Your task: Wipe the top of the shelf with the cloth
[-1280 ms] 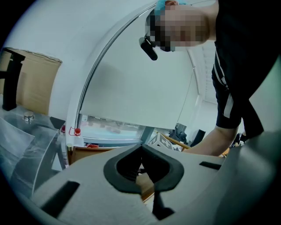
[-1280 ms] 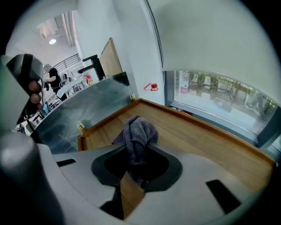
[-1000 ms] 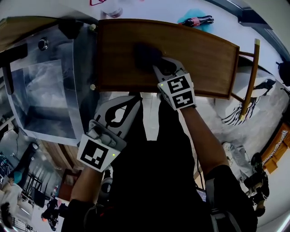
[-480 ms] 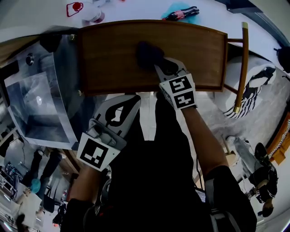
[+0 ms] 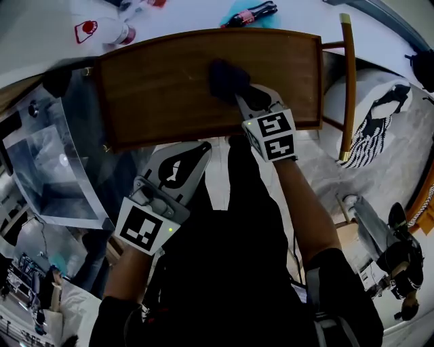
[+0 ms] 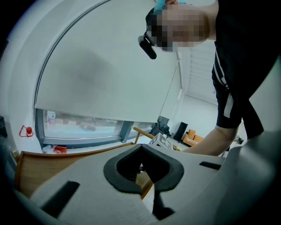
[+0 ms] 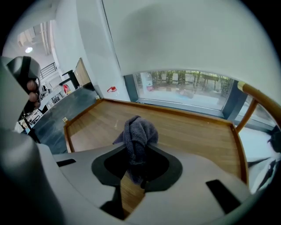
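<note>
Beyond shelf (image 5: 169, 88), possibly a cola bottle (image 5: 249, 13).

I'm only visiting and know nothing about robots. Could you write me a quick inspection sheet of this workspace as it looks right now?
Surface: wooden shelf top, bare apart from the cloth.
Job's things: dark grey cloth, bunched up over the shelf top.
Clutter: bottle lying beyond the shelf's far edge.
Grippers: right gripper shut on the cloth; left gripper shut, empty, held short of the shelf's near edge.
Cables: nothing seen.
Surroundings: window behind the shelf; dark glossy tabletop beside it.
</note>
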### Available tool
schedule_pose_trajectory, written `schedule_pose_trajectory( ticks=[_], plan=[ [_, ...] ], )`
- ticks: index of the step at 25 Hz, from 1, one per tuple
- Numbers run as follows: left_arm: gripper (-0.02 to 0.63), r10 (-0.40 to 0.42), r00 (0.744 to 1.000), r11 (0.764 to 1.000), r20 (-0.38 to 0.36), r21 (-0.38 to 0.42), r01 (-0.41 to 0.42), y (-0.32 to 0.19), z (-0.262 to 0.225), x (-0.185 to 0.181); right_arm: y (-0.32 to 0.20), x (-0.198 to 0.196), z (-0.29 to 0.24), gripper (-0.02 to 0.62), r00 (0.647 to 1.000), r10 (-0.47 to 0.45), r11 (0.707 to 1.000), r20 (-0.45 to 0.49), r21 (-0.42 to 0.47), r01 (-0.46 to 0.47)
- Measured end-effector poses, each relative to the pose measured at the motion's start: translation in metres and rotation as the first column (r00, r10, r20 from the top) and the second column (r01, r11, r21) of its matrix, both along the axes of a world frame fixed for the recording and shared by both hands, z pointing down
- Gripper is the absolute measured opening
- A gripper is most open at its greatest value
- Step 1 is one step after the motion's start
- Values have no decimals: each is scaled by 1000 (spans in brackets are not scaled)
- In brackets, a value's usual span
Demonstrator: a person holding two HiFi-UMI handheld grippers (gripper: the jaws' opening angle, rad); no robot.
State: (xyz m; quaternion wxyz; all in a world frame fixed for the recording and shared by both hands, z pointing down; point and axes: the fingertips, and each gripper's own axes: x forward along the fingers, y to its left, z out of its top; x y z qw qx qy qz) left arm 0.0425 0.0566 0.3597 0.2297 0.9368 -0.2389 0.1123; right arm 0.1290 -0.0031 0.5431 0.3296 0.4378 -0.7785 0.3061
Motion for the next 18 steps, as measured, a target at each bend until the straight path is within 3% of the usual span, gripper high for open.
schedule_pose_trajectory(
  ticks=[18],
  plan=[
    [18,128,992,992,9,0,-128,4,1,78,10,113,2,83,982,180,984,-49,10,-180]
  ],
)
